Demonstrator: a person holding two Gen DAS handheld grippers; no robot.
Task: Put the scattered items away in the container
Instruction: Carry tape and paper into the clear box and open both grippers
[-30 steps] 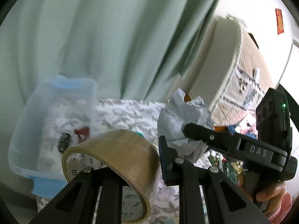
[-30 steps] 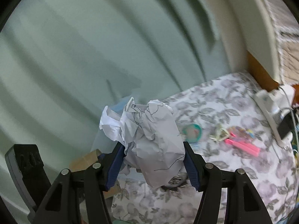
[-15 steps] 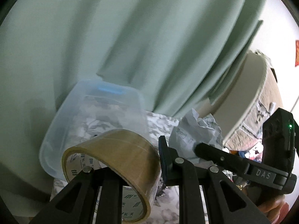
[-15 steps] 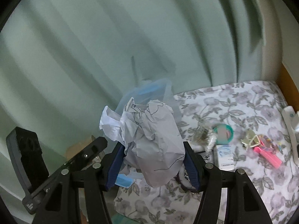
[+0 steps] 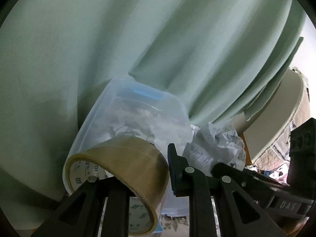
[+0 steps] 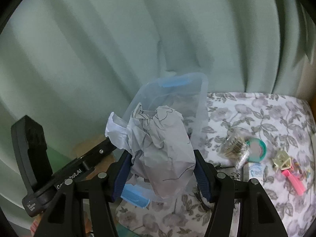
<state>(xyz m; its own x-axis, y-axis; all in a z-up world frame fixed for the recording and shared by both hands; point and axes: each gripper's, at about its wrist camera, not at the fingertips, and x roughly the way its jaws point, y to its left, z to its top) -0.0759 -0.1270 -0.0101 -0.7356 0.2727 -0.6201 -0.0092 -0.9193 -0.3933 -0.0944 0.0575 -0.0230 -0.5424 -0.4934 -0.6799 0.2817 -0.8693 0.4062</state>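
The left gripper is pinching the wall of a roll of brown packing tape, one finger inside the ring and one outside. The right gripper is squeezing a crumpled ball of paper between its blue pads. Both loads are hanging in front of a clear plastic container with blue latches, sitting on a floral sheet against a pale green curtain. To its right, a teal compact, a hair clip and a pink comb are lying scattered on the sheet
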